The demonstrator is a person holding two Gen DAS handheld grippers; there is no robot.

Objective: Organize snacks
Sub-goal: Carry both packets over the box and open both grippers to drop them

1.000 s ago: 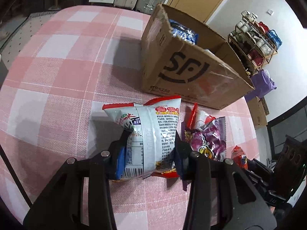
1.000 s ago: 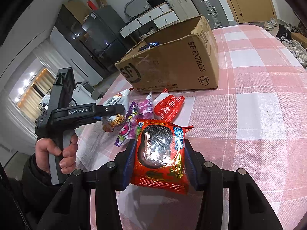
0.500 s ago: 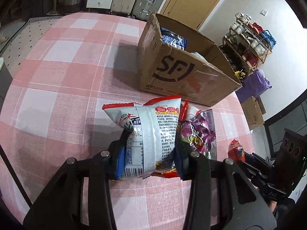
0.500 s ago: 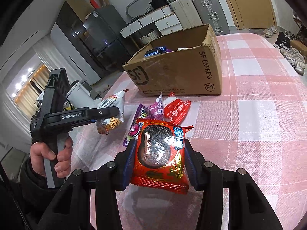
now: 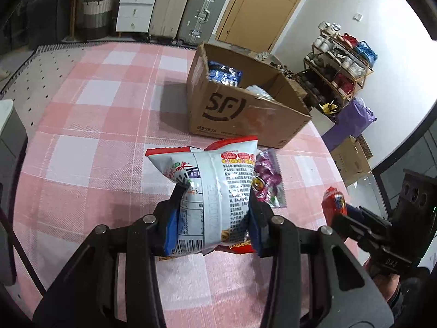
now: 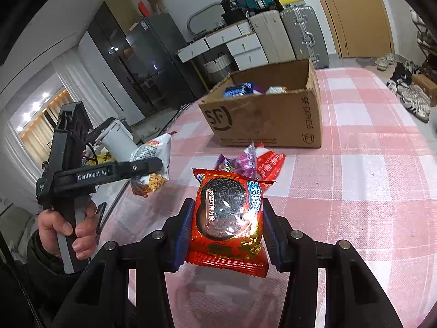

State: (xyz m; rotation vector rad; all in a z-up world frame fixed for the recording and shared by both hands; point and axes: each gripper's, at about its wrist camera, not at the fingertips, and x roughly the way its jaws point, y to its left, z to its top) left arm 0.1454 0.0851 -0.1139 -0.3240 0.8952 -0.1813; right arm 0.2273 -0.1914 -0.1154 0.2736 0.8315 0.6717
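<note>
A white noodle snack bag (image 5: 215, 191) is clamped between the left gripper (image 5: 211, 218) pads, lifted above the pink checked tablecloth (image 5: 90, 125). A red cookie packet (image 6: 228, 216) is clamped in the right gripper (image 6: 228, 232). Farther off, an open cardboard box (image 6: 262, 120) holds snacks; purple and red packets (image 6: 254, 161) lie just before it

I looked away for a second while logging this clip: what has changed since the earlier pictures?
Both grippers rose off the table: the left gripper lifted the white noodle packet, the right gripper the red cookie packet. More of the cardboard box interior shows now. Grips are unchanged; the purple packet and red packet stayed put.
</note>
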